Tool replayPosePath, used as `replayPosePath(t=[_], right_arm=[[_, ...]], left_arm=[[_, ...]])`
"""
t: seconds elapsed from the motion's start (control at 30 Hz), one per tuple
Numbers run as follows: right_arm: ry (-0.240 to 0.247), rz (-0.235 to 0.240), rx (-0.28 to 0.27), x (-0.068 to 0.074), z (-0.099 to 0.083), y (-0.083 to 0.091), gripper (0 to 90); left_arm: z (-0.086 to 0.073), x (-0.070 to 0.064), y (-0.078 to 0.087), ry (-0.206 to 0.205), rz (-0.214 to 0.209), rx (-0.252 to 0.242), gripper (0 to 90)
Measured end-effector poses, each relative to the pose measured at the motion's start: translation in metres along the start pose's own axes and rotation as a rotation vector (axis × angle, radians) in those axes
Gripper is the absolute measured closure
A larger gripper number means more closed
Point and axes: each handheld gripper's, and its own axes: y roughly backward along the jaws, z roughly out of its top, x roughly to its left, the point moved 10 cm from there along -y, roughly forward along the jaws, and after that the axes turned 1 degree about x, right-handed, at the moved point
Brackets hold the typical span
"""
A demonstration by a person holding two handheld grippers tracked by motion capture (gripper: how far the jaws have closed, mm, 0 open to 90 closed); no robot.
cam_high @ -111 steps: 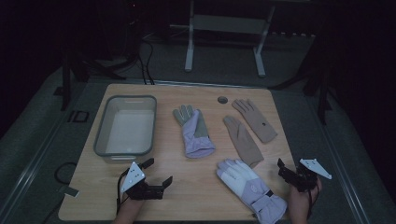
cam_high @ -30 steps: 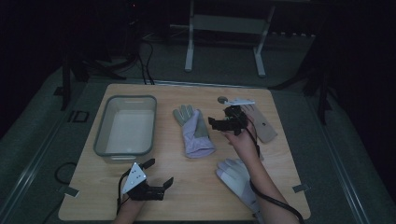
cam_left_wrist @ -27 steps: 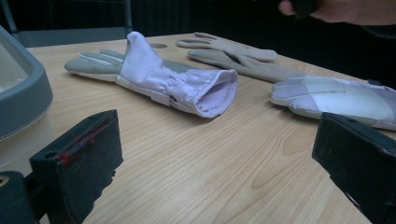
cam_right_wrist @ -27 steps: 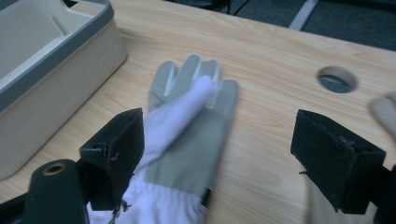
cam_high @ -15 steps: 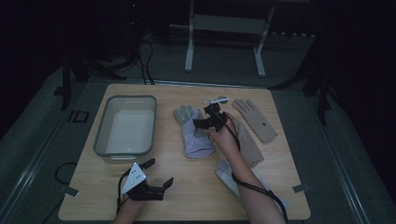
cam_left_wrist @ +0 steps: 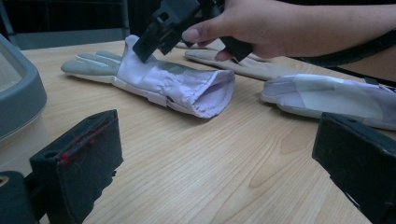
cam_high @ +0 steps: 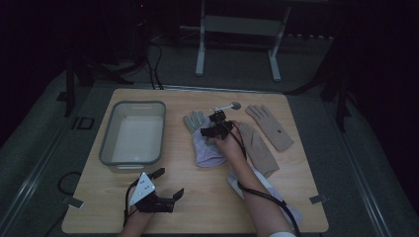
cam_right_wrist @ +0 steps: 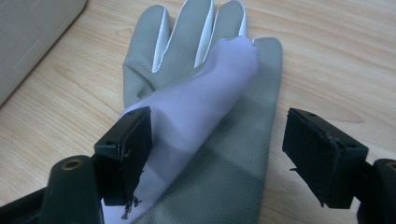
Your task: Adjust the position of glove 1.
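Grey-and-lilac fabric glove [cam_right_wrist: 205, 135] now lies between the right gripper's [cam_right_wrist: 217, 154] spread jaws, which just arrived, poised to clamp.

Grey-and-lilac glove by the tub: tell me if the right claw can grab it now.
Probably yes. The right claw hangs open right over the grey-and-lilac glove, jaws on either side of its folded lilac flap, with nothing between them.

Floor [cam_high: 59, 128] marking at 9 o'clock, just off the bench's [cam_high: 197, 207] left edge: pale characters, seemingly "ID", too dim to confirm. No other legible text, labels, brands or numbers.
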Motion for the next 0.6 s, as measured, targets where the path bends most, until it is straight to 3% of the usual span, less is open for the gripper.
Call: replayPosePath(t=[0.4,0.6], right_arm=[[-0.037,0.012,0.064,0.002,-0.011,-0.015,30.9],[-0.042,0.036,0.073,0.004,-0.012,-0.015,45.8]], left_arm=[[0.000,-0.001,0.000,-0.002,-0.005,-0.001,1.8],[0.000,-0.002,0.000,-0.004,-0.005,0.000,1.8]])
